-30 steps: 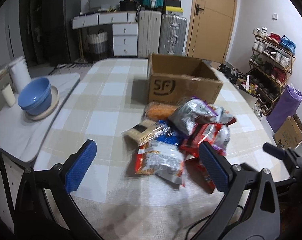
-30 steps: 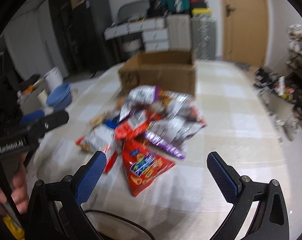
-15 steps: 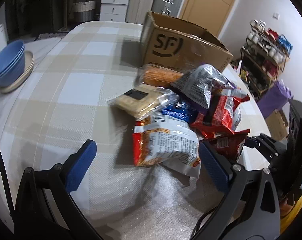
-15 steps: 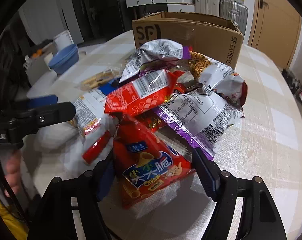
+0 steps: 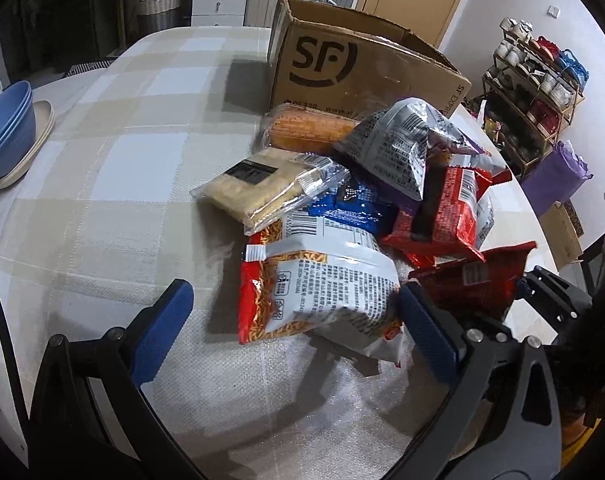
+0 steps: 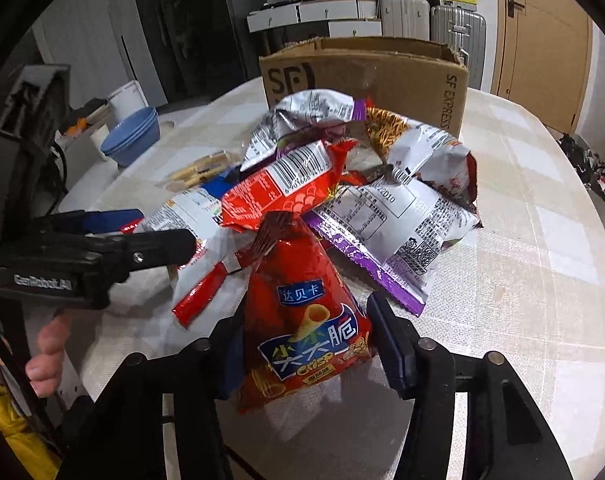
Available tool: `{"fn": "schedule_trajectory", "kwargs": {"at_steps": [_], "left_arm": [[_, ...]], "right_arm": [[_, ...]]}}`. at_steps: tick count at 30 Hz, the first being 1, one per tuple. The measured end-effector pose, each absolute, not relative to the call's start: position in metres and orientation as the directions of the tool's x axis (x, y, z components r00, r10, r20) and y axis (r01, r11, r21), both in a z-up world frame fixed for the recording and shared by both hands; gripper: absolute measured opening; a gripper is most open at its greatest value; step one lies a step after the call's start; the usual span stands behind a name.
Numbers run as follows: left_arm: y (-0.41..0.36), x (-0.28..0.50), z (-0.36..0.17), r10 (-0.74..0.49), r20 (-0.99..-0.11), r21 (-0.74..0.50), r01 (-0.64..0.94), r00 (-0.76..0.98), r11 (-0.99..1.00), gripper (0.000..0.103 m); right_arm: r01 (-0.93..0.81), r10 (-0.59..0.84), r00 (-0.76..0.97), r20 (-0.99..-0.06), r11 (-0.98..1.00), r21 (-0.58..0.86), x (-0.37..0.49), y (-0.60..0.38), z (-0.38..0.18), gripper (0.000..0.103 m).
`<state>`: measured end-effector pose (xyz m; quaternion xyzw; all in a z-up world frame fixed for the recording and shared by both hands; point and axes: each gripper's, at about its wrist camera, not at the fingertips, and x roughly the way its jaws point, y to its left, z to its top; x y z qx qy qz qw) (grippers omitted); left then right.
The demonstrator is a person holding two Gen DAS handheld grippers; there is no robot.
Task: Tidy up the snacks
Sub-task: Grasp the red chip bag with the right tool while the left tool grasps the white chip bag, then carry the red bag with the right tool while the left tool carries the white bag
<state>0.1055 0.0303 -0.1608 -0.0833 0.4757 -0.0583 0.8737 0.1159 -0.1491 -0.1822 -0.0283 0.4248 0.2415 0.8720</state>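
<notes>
Checked tablecloth (image 5: 114,184) now fills both views as I've dropped onto the snack pile before the cardboard box (image 6: 382,72). My right gripper (image 6: 306,344) is closing around the red cone-crisp bag (image 6: 302,312); my left gripper (image 5: 298,320) stays spread astride the white noodle-snack bag (image 5: 322,284).

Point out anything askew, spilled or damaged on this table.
Nothing is spilled or torn open. The snack bags lie in a jumbled heap, overlapping at odd angles in front of the cardboard box, whose top flaps look ragged. The blue bowls are stacked neatly.
</notes>
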Motion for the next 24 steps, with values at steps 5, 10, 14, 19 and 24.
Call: {"fn": "schedule_trajectory", "kwargs": {"at_steps": [5, 10, 14, 19, 24], "left_arm": [[0.024, 0.105, -0.161, -0.181, -0.830, -0.193, 0.033, 0.527, 0.981, 0.102], [0.017, 0.108, -0.162, -0.165, -0.842, -0.170, 0.038, 0.514, 0.985, 0.102], [0.011, 0.117, -0.176, -0.142, -0.860, -0.147, 0.028, 0.490, 0.989, 0.101], [-0.003, 0.118, -0.175, -0.111, -0.858, -0.100, 0.049, 0.501, 0.994, 0.089], [-0.013, 0.114, -0.170, -0.121, -0.851, -0.100, 0.067, 0.512, 0.993, 0.075]], "right_arm": [[-0.432, 0.434, 0.526, -0.731, 0.877, 0.210, 0.110, -0.157, -0.179, 0.053], [-0.420, 0.469, 0.531, -0.706, 0.869, 0.262, 0.102, -0.169, -0.172, 0.053], [-0.417, 0.477, 0.539, -0.694, 0.867, 0.272, 0.096, -0.176, -0.170, 0.052], [-0.409, 0.484, 0.535, -0.692, 0.865, 0.289, 0.093, -0.185, -0.173, 0.053], [-0.404, 0.486, 0.535, -0.691, 0.866, 0.296, 0.090, -0.190, -0.176, 0.052]]}}
